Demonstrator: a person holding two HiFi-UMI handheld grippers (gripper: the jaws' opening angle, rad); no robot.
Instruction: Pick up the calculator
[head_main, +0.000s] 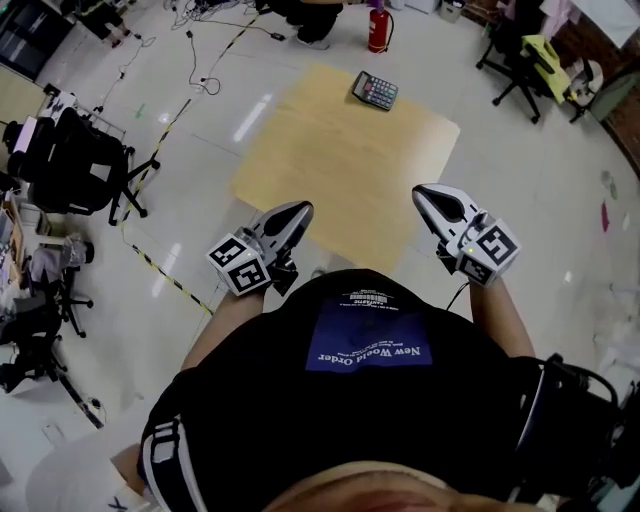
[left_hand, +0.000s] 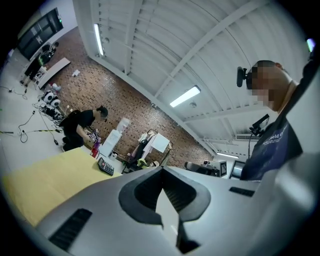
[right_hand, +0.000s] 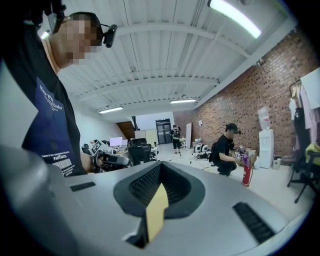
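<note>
Calculator (head_main: 375, 90) sits near the far edge of the table (head_main: 300, 150), well apart from the left gripper (head_main: 301, 209) and right gripper (head_main: 424, 191), both clenched empty. Arrive like that and you'd probably shove it off.

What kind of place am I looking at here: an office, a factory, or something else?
Probably an open-plan lab or workshop in an industrial building. It has a bare brick wall, rolling office chairs, loose cables trailing across the shiny floor, and a red fire extinguisher near the wooden table.
</note>
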